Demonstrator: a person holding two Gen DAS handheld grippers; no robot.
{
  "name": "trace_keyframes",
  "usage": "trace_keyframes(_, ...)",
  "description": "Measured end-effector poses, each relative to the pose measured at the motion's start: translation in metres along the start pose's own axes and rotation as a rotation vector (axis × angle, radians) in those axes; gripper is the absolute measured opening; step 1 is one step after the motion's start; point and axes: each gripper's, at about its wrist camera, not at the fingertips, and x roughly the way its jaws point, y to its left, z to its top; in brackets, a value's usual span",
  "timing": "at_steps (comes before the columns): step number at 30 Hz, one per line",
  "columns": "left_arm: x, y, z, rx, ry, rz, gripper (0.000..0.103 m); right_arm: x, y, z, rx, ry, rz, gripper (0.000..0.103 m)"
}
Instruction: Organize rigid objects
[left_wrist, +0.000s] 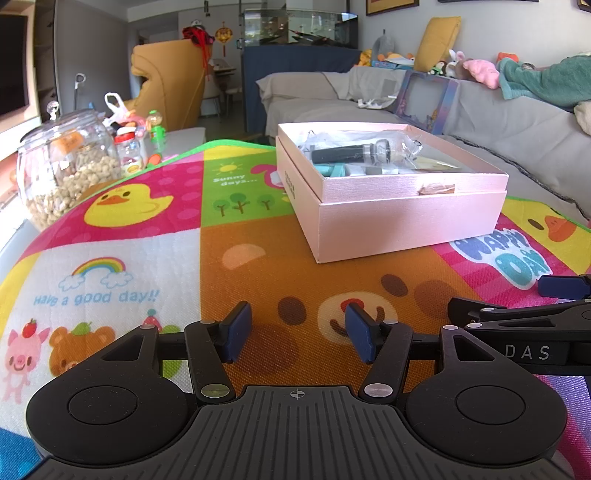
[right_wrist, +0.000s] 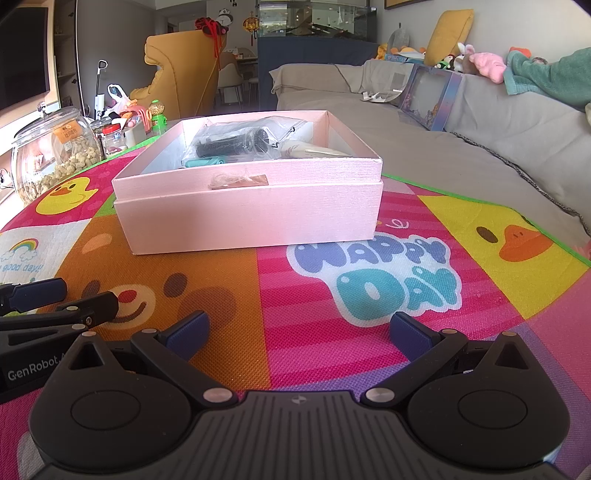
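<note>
Left wrist view
Left gripper (left_wrist: 297, 334): closest to the camera, low over the mat, fingers spread apart with nothing between them.
Mat (left_wrist: 129, 266): bright cloth with ducks and a bear; it could bunch up if a finger drags on it.
Pink box (left_wrist: 406, 218): sits on the mat, ahead and a bit to the right, well apart from the fingers, top open.
Dark tube in a clear bag (left_wrist: 347, 152): lies inside the box with some teal bits beside it.
Nut jar (left_wrist: 66, 166): stands at the far left edge of the mat; a wide swing could knock it over.

Right wrist view
Right gripper (right_wrist: 299, 334): fingers spread wide, holding nothing, low over the mat.
Pink box (right_wrist: 251, 218): straight ahead, its near wall facing the fingers.
Bag in the box (right_wrist: 236, 142): slippery and crinkly, I think; a pinch may catch only plastic and the tube could slide out.
Box risk: it looks light, so a push on its wall might shove it along the mat.
Two grippers: they sit side by side and could bump if both reach in together.
</note>
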Motion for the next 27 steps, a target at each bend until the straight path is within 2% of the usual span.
trace_keyframes(27,-0.0004,0.0019,0.0001,-0.013,0.0,-0.014,0.062,0.0,0.0,0.0,0.0,0.0,0.0,0.103)
